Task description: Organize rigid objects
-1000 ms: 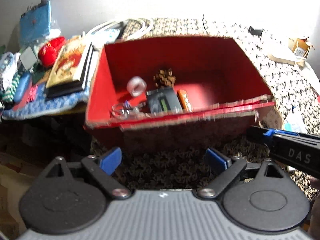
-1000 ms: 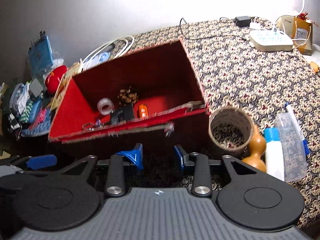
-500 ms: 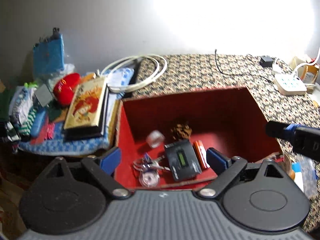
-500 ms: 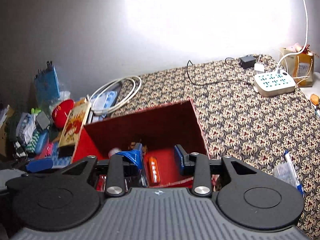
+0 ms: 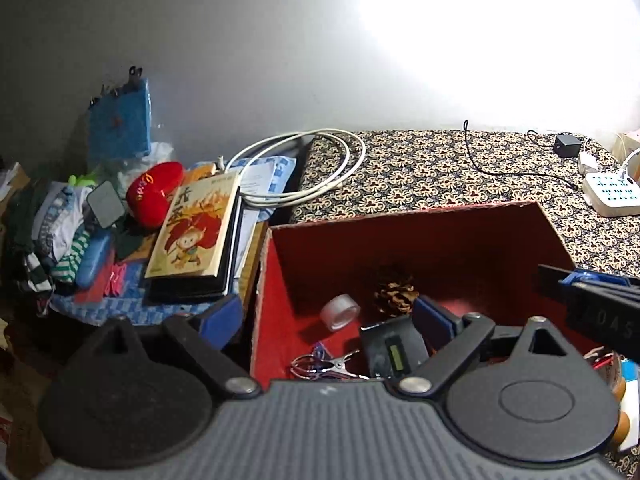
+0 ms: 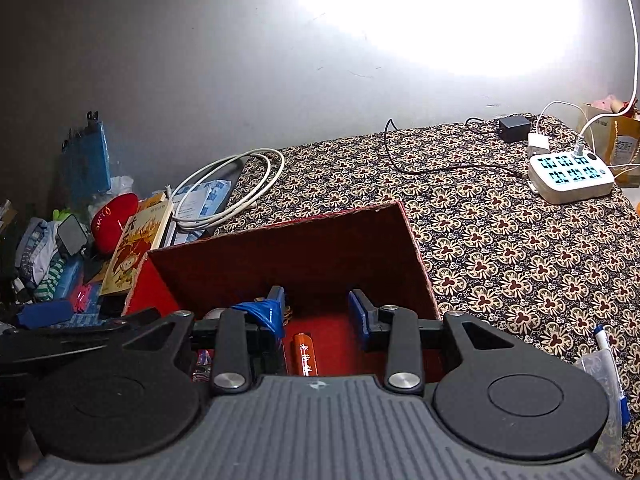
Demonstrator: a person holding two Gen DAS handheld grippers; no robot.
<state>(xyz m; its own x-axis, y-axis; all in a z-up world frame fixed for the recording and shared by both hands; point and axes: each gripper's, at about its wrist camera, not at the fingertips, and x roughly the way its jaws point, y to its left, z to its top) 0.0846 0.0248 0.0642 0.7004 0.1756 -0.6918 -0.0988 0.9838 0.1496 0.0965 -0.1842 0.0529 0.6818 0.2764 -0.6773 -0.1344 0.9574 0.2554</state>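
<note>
Grippers are hanging over a red box (image 5: 472,236) that is sitting on a patterned tablecloth (image 6: 500,240). The left gripper (image 5: 326,316) is standing with its jaws wide apart and nothing between them, one blue finger outside the box's left wall and the other over its inside. The right gripper (image 6: 316,314) is holding its jaws partly apart above the box floor, pressing on nothing. Inside the box a pine cone (image 5: 394,294), a roll of clear tape (image 5: 340,312), a black device with a small screen (image 5: 394,348), a metal clip (image 5: 324,364) and an orange tube (image 6: 305,354) are lying close together. A picture book (image 5: 196,232) is resting on a stack left of the box, and a white power strip (image 6: 570,178) is sitting well apart at the table's far right.
</note>
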